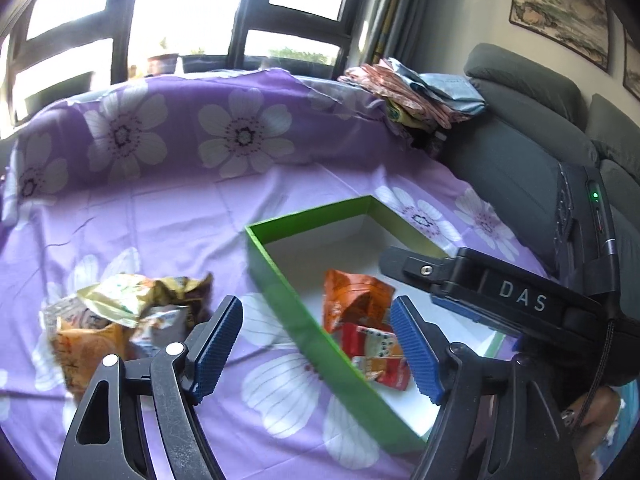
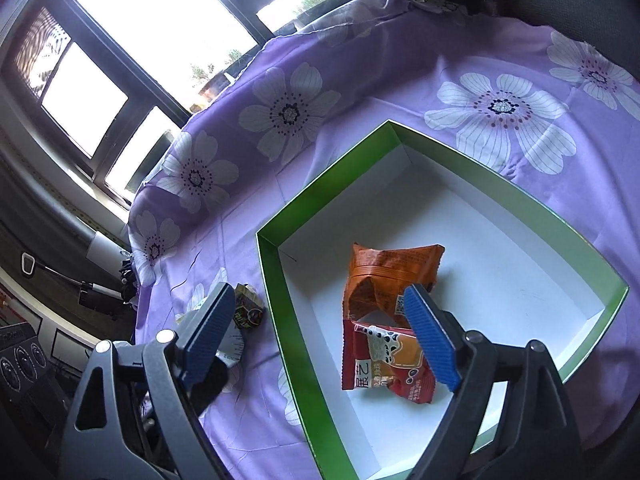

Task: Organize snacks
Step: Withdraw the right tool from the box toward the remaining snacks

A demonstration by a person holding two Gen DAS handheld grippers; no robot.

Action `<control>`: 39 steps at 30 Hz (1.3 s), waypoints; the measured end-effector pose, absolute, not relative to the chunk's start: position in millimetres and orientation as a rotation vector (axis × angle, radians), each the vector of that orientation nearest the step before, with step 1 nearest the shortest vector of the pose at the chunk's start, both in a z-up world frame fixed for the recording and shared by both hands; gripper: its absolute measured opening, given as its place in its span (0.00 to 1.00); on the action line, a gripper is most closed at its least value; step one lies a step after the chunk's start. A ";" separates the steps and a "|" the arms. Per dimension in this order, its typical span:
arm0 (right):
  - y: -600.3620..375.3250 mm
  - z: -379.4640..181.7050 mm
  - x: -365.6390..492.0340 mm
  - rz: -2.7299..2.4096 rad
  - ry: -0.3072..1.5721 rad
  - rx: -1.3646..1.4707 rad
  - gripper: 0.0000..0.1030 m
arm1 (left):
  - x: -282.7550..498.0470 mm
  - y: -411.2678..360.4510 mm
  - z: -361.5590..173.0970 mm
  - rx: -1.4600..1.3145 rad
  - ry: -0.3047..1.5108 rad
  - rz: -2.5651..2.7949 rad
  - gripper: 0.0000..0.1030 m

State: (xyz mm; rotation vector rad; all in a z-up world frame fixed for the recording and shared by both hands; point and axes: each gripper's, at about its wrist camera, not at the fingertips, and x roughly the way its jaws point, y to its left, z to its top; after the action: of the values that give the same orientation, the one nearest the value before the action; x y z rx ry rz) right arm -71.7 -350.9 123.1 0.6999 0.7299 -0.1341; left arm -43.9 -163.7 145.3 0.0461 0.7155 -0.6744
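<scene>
both grippers open, empty. box [image 2: 276,264] holds orange pack [image 2: 390,276] and red pack [image 2: 384,364]. loose pile [image 1: 116,320] lies left of box, just left of left gripper [image 1: 316,348]; right gripper [image 2: 320,336] farther off.

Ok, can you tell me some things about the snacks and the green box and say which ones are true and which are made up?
1. Two snack packets lie inside the green box. True: an orange packet and a red packet.
2. The box has a lid on it. False: it is open on top, with its white floor showing.
3. More snacks wait outside the box. True: a pile of packets lies on the purple flowered cloth.
4. The right gripper squeezes the red packet. False: its jaws stand open, holding nothing.
5. The left gripper carries a packet. False: its jaws are open and empty.
</scene>
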 end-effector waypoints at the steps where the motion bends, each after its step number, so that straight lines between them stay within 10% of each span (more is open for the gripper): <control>1: -347.3 124.6 -70.4 -0.134 0.726 0.683 0.85 | -41.9 -152.4 145.7 0.049 0.713 -0.642 0.76; 39: -218.2 109.7 -21.1 -0.045 0.727 0.371 0.96 | 7.7 20.4 79.5 -0.126 0.832 -0.054 0.81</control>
State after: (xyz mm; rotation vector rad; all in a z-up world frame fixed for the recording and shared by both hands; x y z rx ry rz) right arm -21.1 -218.2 109.7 0.3711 0.7274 -0.0449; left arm 7.7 20.4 79.5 -0.1255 0.8316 -0.0540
